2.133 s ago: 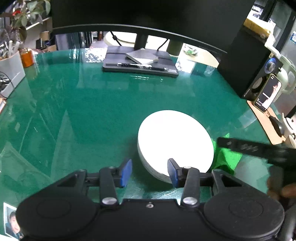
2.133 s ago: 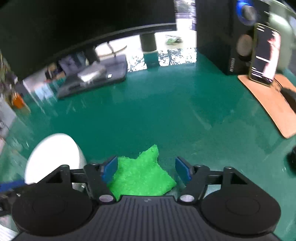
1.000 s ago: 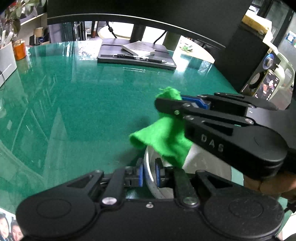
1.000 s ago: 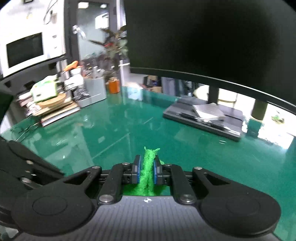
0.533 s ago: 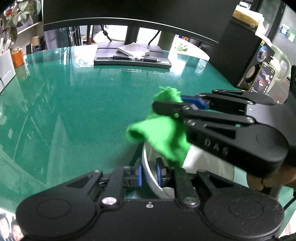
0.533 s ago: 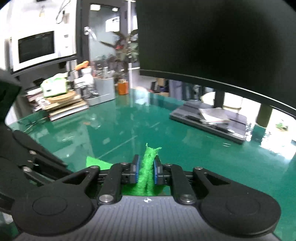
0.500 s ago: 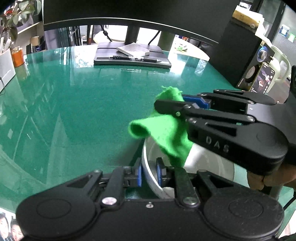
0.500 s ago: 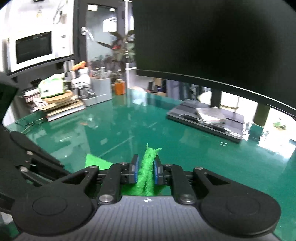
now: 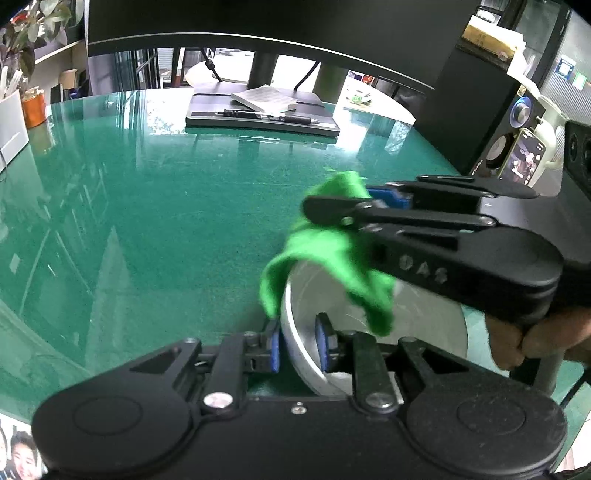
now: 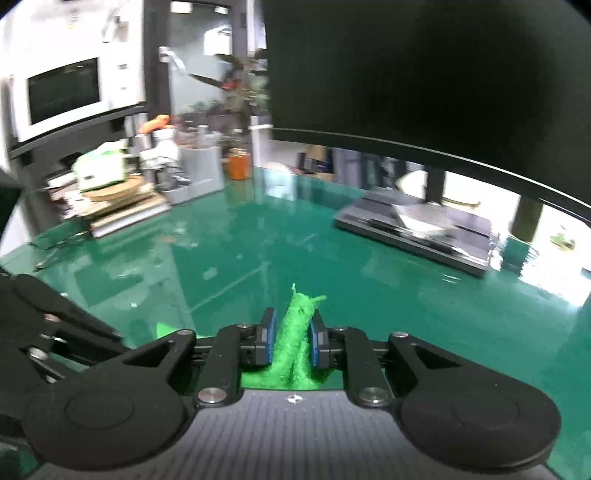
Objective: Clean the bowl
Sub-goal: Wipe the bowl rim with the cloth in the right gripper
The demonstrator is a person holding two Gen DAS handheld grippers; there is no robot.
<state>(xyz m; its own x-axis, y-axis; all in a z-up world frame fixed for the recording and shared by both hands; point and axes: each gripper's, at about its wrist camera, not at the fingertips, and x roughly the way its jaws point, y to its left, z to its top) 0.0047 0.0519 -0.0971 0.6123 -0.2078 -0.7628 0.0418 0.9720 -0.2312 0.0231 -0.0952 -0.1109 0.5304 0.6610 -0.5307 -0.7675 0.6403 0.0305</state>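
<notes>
My left gripper [image 9: 297,345] is shut on the rim of a white bowl [image 9: 321,291] and holds it tilted above the green table. My right gripper [image 9: 364,201] comes in from the right, shut on a bright green cloth [image 9: 332,254]. The cloth hangs down over the bowl's rim and into its inside. In the right wrist view the right gripper [image 10: 291,341] pinches the cloth [image 10: 297,332] between its blue pads; the bowl is hidden below the gripper body.
A glossy green table [image 9: 166,192] stretches ahead. A dark monitor [image 9: 258,18] with a grey tray, notebook and pen [image 9: 262,114] stands at the back. A black speaker and phone [image 9: 517,155] are at the right. Boxes and containers [image 10: 122,192] sit at the far left.
The green cloth has dropped lower and swung left over the bowl's rim. The right gripper has shifted with it. The left gripper still holds the bowl.
</notes>
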